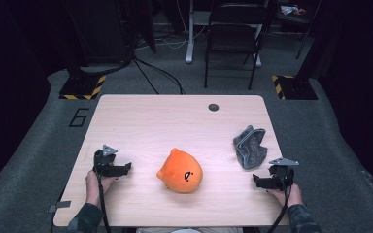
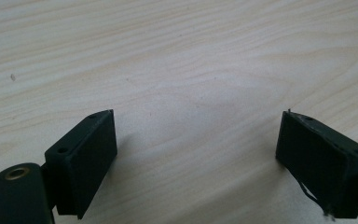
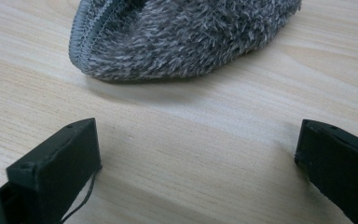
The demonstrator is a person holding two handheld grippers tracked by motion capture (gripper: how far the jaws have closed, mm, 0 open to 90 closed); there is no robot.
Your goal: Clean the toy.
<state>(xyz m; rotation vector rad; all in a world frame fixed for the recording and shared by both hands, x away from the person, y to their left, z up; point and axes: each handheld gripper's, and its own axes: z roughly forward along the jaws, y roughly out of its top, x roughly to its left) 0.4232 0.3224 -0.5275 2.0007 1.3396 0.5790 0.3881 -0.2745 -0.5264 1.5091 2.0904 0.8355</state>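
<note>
An orange plush toy with a small face lies near the middle of the wooden table. A grey fuzzy cloth sits crumpled to its right, and its stitched edge lies just ahead of my right jaws. My left gripper rests low at the table's left, pointing toward the plush, open, with bare wood between its jaws. My right gripper stands open near the front right, just below the cloth, with nothing between its jaws.
A small dark round hole marks the table's far side. A black folding chair, cables and yellow-and-black striped stand bases stand on the grey carpet beyond the table.
</note>
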